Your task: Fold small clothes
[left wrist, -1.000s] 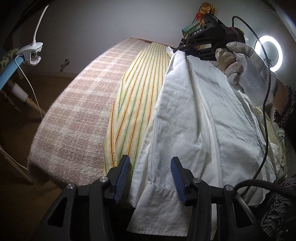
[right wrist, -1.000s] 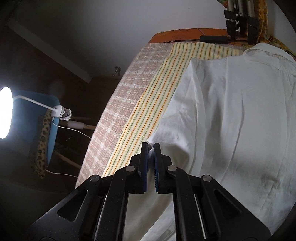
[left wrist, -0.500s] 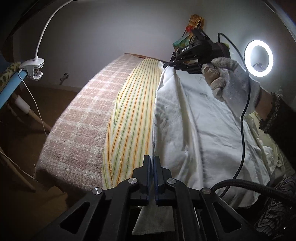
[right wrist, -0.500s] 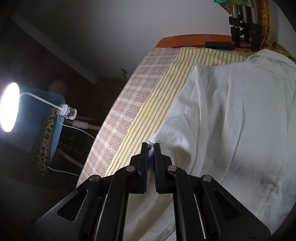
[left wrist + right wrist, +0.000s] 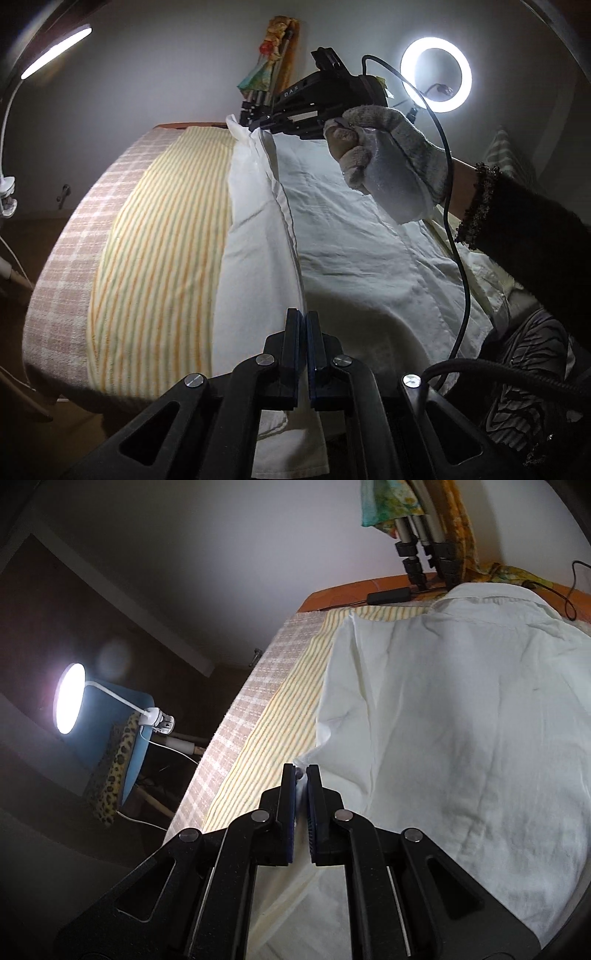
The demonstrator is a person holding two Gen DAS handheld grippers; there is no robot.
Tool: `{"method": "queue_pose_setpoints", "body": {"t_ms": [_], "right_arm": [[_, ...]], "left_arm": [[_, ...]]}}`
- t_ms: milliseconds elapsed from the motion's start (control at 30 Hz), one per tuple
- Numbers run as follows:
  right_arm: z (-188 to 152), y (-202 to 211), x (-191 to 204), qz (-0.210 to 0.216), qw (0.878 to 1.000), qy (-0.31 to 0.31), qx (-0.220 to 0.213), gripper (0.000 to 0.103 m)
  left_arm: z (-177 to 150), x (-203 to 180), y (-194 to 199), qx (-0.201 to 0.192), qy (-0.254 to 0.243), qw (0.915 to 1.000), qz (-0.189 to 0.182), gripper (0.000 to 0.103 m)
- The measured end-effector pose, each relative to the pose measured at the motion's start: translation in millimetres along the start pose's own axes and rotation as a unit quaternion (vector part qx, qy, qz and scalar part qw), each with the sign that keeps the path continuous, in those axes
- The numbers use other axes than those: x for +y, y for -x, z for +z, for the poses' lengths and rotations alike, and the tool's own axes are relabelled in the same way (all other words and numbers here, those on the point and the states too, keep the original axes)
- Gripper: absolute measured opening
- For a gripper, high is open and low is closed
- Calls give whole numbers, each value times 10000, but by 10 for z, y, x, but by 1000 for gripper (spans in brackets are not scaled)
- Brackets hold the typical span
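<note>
A white button shirt (image 5: 354,258) lies on a yellow striped cloth (image 5: 159,258) over a checked cover. My left gripper (image 5: 306,317) is shut on the shirt's near side edge, lifting it clear of the cloth. A gloved hand holds my right gripper (image 5: 255,127) at the far end of the same edge, shut on the shirt there. In the right wrist view the right gripper (image 5: 301,773) pinches a small fold of the shirt (image 5: 461,720), whose collar lies at the far end. The raised edge runs taut between the two grippers.
The checked cover (image 5: 74,251) drops off at the table's left edge. A clip lamp (image 5: 70,698) and a blue chair with a leopard cushion (image 5: 114,771) stand to the left. A ring light (image 5: 436,79) and tripod legs (image 5: 417,554) stand behind.
My left gripper closed on the shirt's side edge and lifted it. Both grippers carried the edge up and inward over the shirt, baring more striped cloth.
</note>
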State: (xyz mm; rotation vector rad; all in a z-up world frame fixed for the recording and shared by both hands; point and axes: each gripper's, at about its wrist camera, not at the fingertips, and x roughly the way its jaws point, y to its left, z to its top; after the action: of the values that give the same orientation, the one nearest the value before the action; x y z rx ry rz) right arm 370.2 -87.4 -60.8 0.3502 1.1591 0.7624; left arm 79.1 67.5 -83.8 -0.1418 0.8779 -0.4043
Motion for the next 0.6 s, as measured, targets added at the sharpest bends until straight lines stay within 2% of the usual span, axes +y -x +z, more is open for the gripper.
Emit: {"method": "queue_pose_setpoints", "body": {"t_ms": [233, 400, 467, 600], "right_arm": [[-158, 106, -455, -180, 9986, -487, 46, 6], [-218, 80, -623, -496, 9972, -550, 138, 6], [-225, 83, -712, -586, 9958, -683, 151, 7], [-243, 154, -753, -1210, 9911, -518, 180, 8]], "left_arm": [[-32, -350, -298, 336, -198, 9990, -227, 0], [-71, -462, -508, 557, -149, 9976, -395, 0], [-108, -522, -540, 671, -245, 9963, -481, 4], [-163, -613, -387, 647, -650, 9947, -455, 14]]}}
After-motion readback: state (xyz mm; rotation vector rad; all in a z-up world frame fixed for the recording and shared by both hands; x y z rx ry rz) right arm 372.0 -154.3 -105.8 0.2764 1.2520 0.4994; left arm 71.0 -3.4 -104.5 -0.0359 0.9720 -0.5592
